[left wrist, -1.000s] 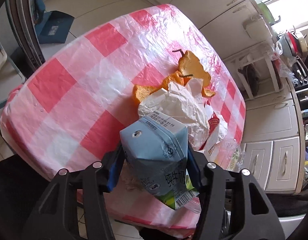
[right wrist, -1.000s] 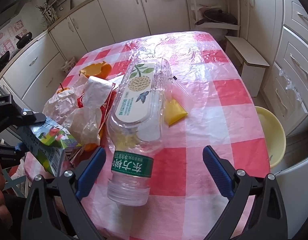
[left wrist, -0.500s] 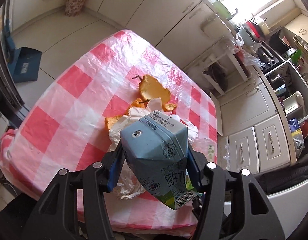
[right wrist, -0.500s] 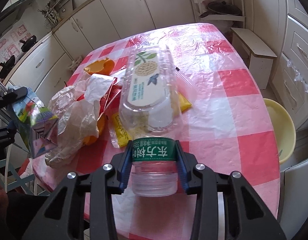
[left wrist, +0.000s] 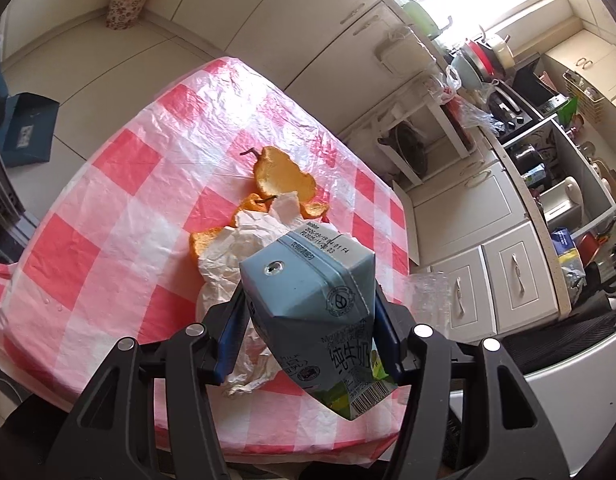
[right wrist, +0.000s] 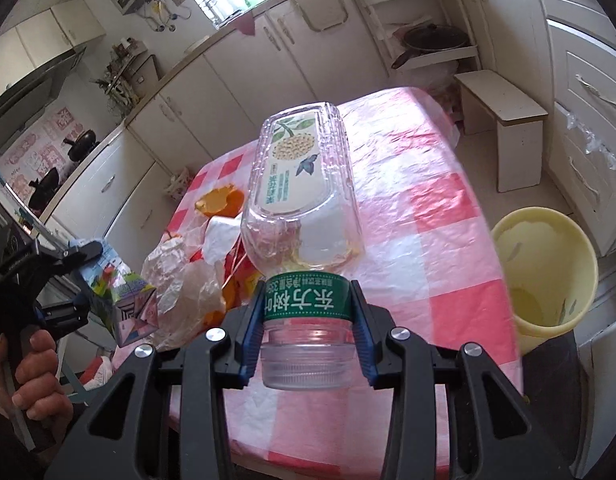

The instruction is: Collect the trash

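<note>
My left gripper (left wrist: pixel 308 312) is shut on a blue milk carton (left wrist: pixel 320 308) and holds it above the near edge of the red-checked table (left wrist: pixel 120 200); the carton also shows in the right wrist view (right wrist: pixel 120 300). My right gripper (right wrist: pixel 306 320) is shut on the neck of a clear plastic bottle (right wrist: pixel 304 196) with a green label, lifted off the table. Crumpled white paper (left wrist: pixel 236 256), orange peel (left wrist: pixel 280 176) and plastic wrappers (right wrist: pixel 184 280) lie on the table.
A yellow bin (right wrist: pixel 544 272) stands on the floor at the table's right side in the right wrist view. White kitchen cabinets (left wrist: pixel 500 272) and a low stool (right wrist: pixel 504 124) surround the table. A blue box (left wrist: pixel 26 128) sits on the floor.
My right gripper closed on the bottle's neck and lifted it off the table. My left gripper rose higher and back with the carton in it.
</note>
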Demonstrator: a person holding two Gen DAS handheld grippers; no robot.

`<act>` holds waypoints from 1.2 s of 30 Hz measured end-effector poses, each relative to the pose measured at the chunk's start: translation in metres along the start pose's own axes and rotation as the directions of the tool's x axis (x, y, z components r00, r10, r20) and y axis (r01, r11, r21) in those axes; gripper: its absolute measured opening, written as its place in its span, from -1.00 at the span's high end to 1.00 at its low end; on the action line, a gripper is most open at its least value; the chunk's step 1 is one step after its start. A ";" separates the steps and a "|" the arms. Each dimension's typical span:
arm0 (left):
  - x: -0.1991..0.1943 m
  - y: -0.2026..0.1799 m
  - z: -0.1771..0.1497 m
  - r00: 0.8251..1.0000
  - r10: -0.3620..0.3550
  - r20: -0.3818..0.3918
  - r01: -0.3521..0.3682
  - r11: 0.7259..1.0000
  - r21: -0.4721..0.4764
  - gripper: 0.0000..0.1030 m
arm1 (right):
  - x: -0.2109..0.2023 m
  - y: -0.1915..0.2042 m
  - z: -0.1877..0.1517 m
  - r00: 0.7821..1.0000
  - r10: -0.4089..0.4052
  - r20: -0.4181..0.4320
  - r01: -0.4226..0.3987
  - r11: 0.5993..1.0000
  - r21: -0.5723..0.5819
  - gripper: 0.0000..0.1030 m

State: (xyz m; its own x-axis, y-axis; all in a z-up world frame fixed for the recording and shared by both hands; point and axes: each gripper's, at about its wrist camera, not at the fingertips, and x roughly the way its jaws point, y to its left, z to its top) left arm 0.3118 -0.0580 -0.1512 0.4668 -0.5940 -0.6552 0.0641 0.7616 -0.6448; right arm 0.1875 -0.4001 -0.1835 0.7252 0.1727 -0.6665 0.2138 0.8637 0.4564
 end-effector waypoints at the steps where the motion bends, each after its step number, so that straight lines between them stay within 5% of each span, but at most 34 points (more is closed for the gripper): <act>1: 0.002 -0.003 -0.001 1.000 -0.007 -0.003 0.007 1.000 0.002 -0.03 | -0.005 -0.008 0.003 1.000 -0.019 0.013 0.019 1.000 0.016 0.23; 4: 0.008 -0.015 -0.004 0.999 -0.033 -0.019 0.033 0.999 0.017 -0.03 | -0.020 -0.047 0.011 0.996 -0.086 0.022 0.083 0.992 0.099 0.23; 9: 0.024 -0.034 -0.012 0.996 -0.062 -0.059 0.064 0.997 0.045 -0.03 | -0.017 -0.122 0.021 0.972 -0.214 -0.093 0.231 0.945 0.233 0.23; 20: 0.040 -0.041 -0.017 0.996 -0.035 -0.080 0.041 0.997 0.069 -0.03 | 0.071 -0.236 0.034 0.863 -0.297 -0.409 0.434 0.850 0.299 0.21; 23: 0.045 -0.046 -0.019 0.996 -0.021 -0.084 0.029 0.996 0.089 -0.03 | 0.085 -0.250 0.033 0.842 -0.283 -0.459 0.452 0.835 0.313 -0.02; 26: 0.050 -0.052 -0.021 0.996 -0.013 -0.087 0.022 0.994 0.108 -0.03 | 0.069 -0.244 0.046 0.873 -0.289 -0.392 0.428 0.839 0.336 -0.02; 30: 0.061 -0.070 -0.030 0.995 -0.001 -0.095 0.016 0.987 0.157 -0.03 | 0.016 -0.188 0.084 0.950 -0.280 -0.136 0.308 0.907 0.287 -0.17; 32: 0.074 -0.087 -0.039 0.992 -0.018 -0.127 0.039 0.985 0.168 -0.03 | -0.010 -0.158 0.100 0.971 -0.241 0.005 0.232 0.940 0.251 -0.35; 34: 0.090 -0.109 -0.051 0.988 -0.014 -0.155 0.044 0.980 0.195 -0.03 | -0.040 -0.124 0.112 0.970 -0.196 0.147 0.168 0.969 0.182 -0.40; 36: 0.110 -0.136 -0.065 0.984 -0.008 -0.180 0.051 0.971 0.235 -0.03 | -0.070 -0.098 0.120 0.942 -0.187 0.279 0.162 0.981 0.110 -0.53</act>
State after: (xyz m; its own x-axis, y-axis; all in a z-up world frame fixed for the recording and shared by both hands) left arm 0.2968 -0.2440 -0.1609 0.2999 -0.6372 -0.7099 0.2933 0.7697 -0.5670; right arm 0.1942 -0.5532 -0.1106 0.8257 -0.1307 -0.5488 0.3991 0.8229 0.4044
